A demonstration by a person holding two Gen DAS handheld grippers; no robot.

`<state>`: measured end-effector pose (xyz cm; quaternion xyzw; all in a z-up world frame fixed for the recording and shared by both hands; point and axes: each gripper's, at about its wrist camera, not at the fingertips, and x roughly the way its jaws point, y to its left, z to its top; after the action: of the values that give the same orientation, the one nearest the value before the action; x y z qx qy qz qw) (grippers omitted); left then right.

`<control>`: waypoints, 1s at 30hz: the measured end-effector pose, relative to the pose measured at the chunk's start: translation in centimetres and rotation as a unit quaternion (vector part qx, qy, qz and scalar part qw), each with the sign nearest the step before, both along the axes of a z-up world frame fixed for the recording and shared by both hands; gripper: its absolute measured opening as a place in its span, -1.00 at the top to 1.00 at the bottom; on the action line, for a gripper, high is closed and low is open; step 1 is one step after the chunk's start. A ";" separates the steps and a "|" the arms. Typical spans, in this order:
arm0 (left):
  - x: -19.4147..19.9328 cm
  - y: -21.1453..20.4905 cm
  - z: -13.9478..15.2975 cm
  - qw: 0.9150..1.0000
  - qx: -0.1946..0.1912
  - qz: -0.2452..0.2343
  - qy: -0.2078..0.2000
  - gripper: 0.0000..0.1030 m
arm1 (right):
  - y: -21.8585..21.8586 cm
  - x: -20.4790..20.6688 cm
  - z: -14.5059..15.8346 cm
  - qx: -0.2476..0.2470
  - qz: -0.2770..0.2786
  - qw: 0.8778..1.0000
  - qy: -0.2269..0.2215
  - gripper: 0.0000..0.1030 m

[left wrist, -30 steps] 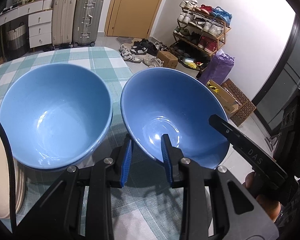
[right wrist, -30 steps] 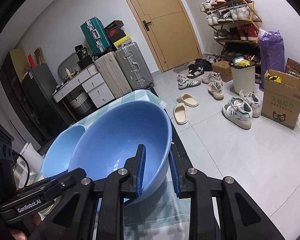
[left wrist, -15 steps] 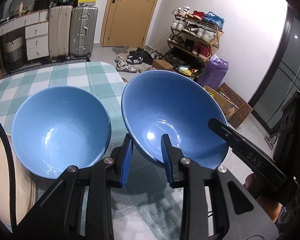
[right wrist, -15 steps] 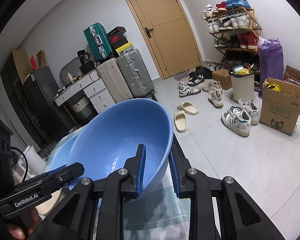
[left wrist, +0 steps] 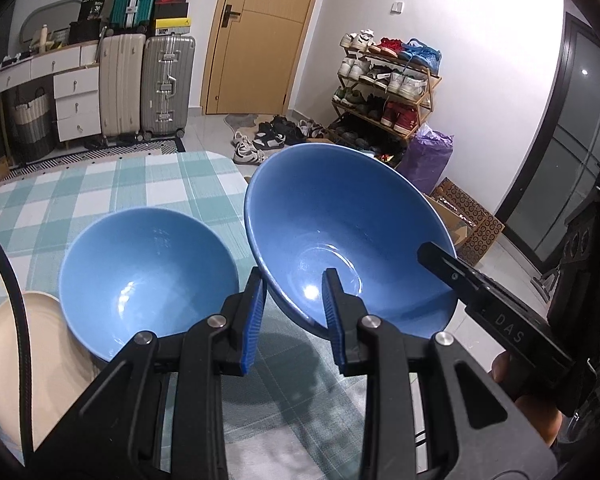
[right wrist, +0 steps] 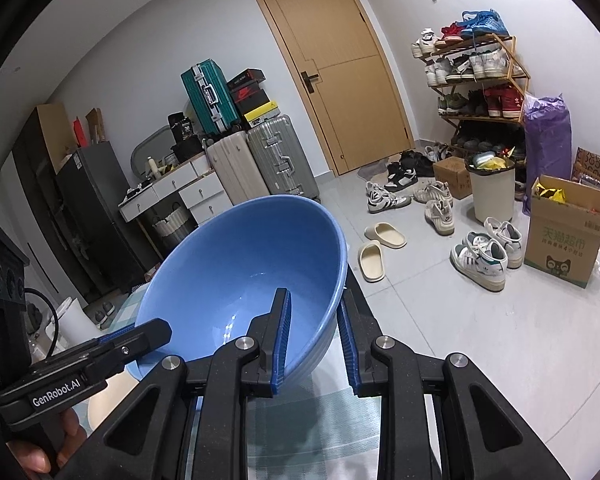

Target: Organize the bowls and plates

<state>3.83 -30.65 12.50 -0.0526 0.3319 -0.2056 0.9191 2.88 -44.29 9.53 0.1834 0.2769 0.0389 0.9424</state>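
A large blue bowl hangs tilted above the checked tablecloth. My left gripper is shut on its near rim, one blue pad inside and one outside. My right gripper is shut on the same bowl at another part of the rim. The right gripper's finger reaches the bowl from the right in the left wrist view. A second blue bowl stands on the table to the left, next to a cream plate.
The table's rounded far edge ends before a tiled floor strewn with shoes. Suitcases, a white drawer unit, a shoe rack, a bin and cardboard boxes stand around. A black cable crosses the plate.
Both grippers have risen with the blue bowl held between them. The second bowl and the table now lie lower and farther off, and the cream plate shows more fully.
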 end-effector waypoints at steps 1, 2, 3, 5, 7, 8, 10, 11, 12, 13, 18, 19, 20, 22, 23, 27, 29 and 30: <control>-0.3 0.2 0.4 1.000 0.001 0.001 -0.003 0.50 | 0.2 -0.1 0.2 -0.001 0.002 1.000 -0.003 0.52; -0.6 0.4 0.8 1.000 0.001 0.002 -0.006 0.50 | 0.3 -0.1 0.4 -0.002 0.003 1.000 -0.004 0.52; -1.1 0.5 1.2 1.000 0.000 0.003 -0.008 0.50 | 0.5 -0.2 0.6 -0.003 0.004 1.000 -0.007 0.52; -1.5 1.0 1.8 1.000 0.002 0.006 -0.013 0.50 | 0.9 -0.4 1.0 -0.004 0.007 1.000 -0.013 0.52; -2.3 1.7 2.6 1.000 0.002 0.009 -0.018 0.50 | 1.5 -0.5 1.4 -0.006 0.012 1.000 -0.019 0.52; -2.7 1.7 3.0 1.000 0.005 0.012 -0.020 0.50 | 1.8 -0.5 1.5 -0.008 0.014 1.000 -0.020 0.52; -3.4 2.2 3.7 0.999 0.009 0.019 -0.027 0.50 | 2.5 -0.7 1.9 -0.005 0.018 1.000 -0.023 0.52; -3.9 2.4 4.1 0.999 0.010 0.023 -0.030 0.50 | 2.7 -0.7 1.9 -0.001 0.020 1.000 -0.024 0.52; -4.3 2.7 4.4 0.999 0.010 0.026 -0.031 0.50 | 3.0 -0.7 2.1 -0.001 0.023 0.999 -0.026 0.52; -4.6 3.1 4.7 0.999 0.009 0.029 -0.032 0.50 | 3.5 -0.8 2.2 -0.004 0.025 0.999 -0.027 0.52; -5.7 4.7 6.0 0.998 0.006 0.044 -0.035 0.50 | 5.0 -0.6 2.4 -0.006 0.040 0.999 -0.030 0.52; -6.0 5.1 6.3 0.998 0.004 0.047 -0.036 0.50 | 5.4 -0.6 2.4 -0.007 0.043 0.999 -0.030 0.52; -6.2 5.4 6.5 0.998 0.004 0.050 -0.035 0.50 | 5.7 -0.6 2.4 -0.008 0.045 0.998 -0.030 0.52; -6.5 6.1 6.8 0.998 0.003 0.054 -0.035 0.50 | 6.2 -0.5 2.5 -0.010 0.051 0.998 -0.031 0.52; -6.4 6.1 7.0 0.998 0.003 0.056 -0.035 0.50 | 6.5 -0.5 2.4 -0.012 0.053 0.998 -0.030 0.52; -7.1 7.1 7.6 0.997 -0.003 0.065 -0.032 0.50 | 7.9 -0.2 2.4 -0.014 0.063 0.997 -0.029 0.52; -7.3 7.7 7.7 0.997 -0.005 0.070 -0.031 0.50 | 8.6 0.0 2.4 -0.019 0.067 0.997 -0.028 0.52; -7.6 8.1 7.9 0.997 -0.007 0.073 -0.030 0.50 | 9.0 0.0 2.4 -0.023 0.070 0.997 -0.027 0.52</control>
<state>-3.75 -22.54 20.35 -0.0769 0.2977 -0.1420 0.9409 2.91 -35.30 11.89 0.1410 0.2644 0.1038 0.9484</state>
